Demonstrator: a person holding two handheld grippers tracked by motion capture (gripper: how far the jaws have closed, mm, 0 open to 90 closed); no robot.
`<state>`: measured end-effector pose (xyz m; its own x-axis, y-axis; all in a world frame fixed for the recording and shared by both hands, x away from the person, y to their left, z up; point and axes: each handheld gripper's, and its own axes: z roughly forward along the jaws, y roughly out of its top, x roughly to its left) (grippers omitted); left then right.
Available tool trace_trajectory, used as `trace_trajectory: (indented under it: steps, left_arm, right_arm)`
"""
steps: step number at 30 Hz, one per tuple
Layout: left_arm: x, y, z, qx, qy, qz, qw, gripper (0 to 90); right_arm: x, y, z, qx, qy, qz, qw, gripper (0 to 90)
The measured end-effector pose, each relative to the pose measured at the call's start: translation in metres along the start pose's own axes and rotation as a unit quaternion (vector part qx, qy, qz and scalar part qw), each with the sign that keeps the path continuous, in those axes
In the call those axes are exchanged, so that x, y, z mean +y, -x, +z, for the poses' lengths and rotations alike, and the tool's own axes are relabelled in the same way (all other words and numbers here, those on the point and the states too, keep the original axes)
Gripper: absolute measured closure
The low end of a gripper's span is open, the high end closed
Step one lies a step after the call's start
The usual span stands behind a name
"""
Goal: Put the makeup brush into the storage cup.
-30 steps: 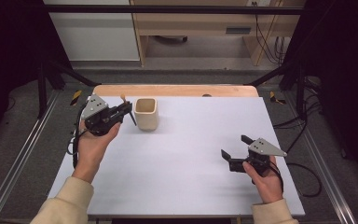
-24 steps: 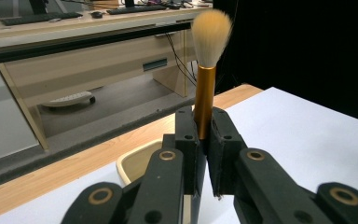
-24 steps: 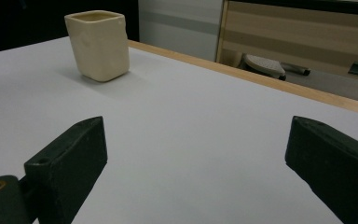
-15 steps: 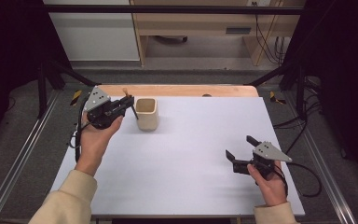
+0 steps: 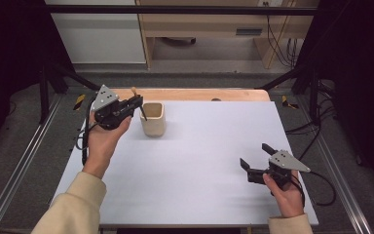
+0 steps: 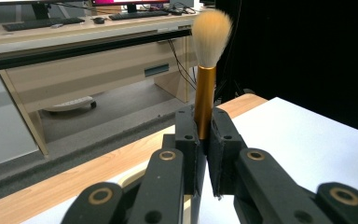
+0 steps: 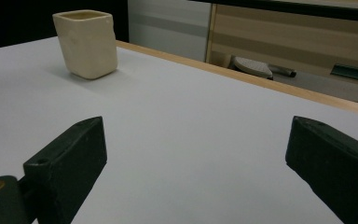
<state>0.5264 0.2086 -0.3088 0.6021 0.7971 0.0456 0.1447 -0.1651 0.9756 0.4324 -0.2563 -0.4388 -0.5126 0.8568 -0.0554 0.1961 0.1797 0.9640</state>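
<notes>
Jaws of the right gripper stand wide apart over bare white table at about four o'clock, clasping nothing. Farther off, at ten o'clock, the left gripper is clamped on a makeup brush by its gold ferrule, bristles upward, just beside the cream cup.

A cream cup stands on the white table
</notes>
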Motion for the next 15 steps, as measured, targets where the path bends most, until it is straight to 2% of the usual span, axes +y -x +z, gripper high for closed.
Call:
trace_trajectory:
  steps: [7, 15]
  left_arm:
    - [0.002, -0.003, 0.013, 0.003, -0.004, 0.007, 1.0, 83.3]
    - [0.001, -0.009, 0.026, 0.008, -0.006, 0.003, 0.9999, 83.3]
  right_arm:
    - [-0.002, 0.001, -0.002, -0.002, -0.001, 0.0, 1.0, 5.4]
    - [-0.004, 0.001, -0.002, -0.001, -0.004, -0.003, 1.0, 5.4]
